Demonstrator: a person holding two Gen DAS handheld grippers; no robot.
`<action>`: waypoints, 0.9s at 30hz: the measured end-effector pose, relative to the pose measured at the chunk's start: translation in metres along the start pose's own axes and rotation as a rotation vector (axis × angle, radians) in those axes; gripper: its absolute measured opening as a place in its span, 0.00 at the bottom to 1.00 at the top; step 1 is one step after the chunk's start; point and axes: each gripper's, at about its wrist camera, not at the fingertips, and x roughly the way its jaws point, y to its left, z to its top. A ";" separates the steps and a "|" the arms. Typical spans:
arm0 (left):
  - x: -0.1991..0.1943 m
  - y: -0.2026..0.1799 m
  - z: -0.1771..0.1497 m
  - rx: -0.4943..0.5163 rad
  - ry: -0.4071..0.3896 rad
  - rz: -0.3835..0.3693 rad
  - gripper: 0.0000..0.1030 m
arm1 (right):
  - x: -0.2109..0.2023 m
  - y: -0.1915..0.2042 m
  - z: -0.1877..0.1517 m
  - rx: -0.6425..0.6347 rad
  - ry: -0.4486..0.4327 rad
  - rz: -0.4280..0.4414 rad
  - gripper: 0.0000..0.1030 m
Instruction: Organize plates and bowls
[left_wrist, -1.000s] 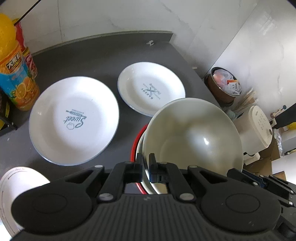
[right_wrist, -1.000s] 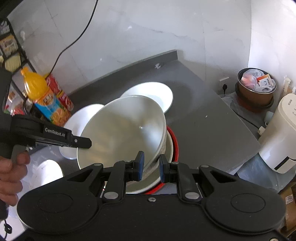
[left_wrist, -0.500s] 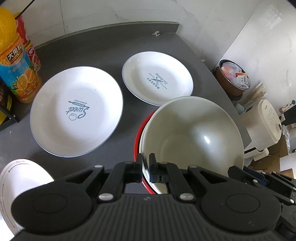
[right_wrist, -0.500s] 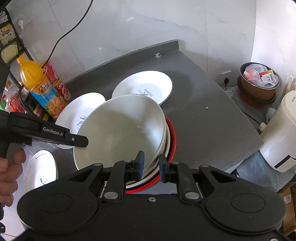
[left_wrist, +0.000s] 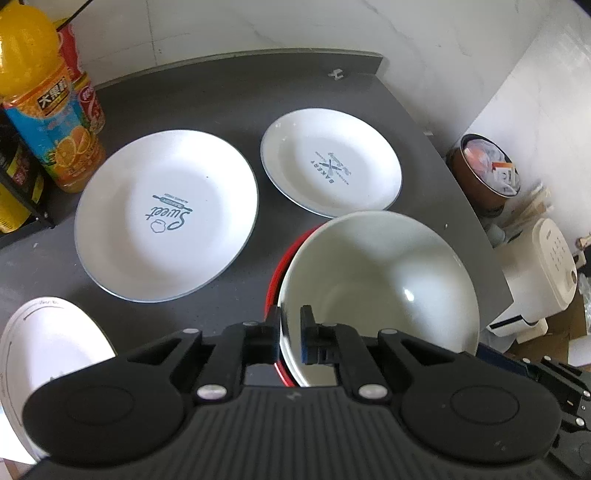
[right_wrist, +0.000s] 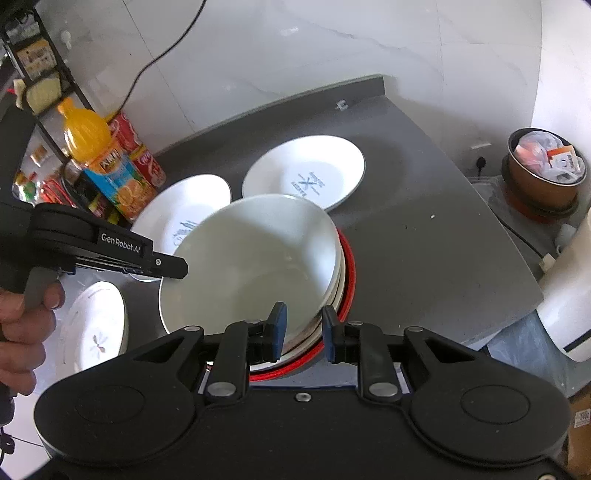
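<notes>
the white bowl (left_wrist: 376, 280) had settled lower into the red-rimmed stack (right_wrist: 347, 273) since a second before. the left hand-held gripper (left_wrist: 290, 338) pinched its rim at 6 o'clock; the right hand-held gripper (right_wrist: 300, 334) straddled the stack's near edge, seemingly just parted, on the tabletop (left_wrist: 221, 96).

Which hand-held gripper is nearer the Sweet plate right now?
Left. The left hand-held gripper grips the white bowl's rim on the side beside the Sweet plate; the right hand-held gripper is at the bowl's opposite rim.
</notes>
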 end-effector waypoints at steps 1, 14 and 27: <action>-0.002 0.000 0.000 -0.006 -0.001 0.009 0.07 | -0.002 -0.003 0.001 0.000 -0.005 0.008 0.22; -0.033 0.017 0.004 -0.104 -0.081 0.072 0.40 | -0.019 -0.016 0.019 0.009 -0.056 0.068 0.22; -0.046 0.083 0.013 -0.151 -0.145 0.120 0.64 | -0.007 0.032 0.039 0.017 -0.098 0.073 0.42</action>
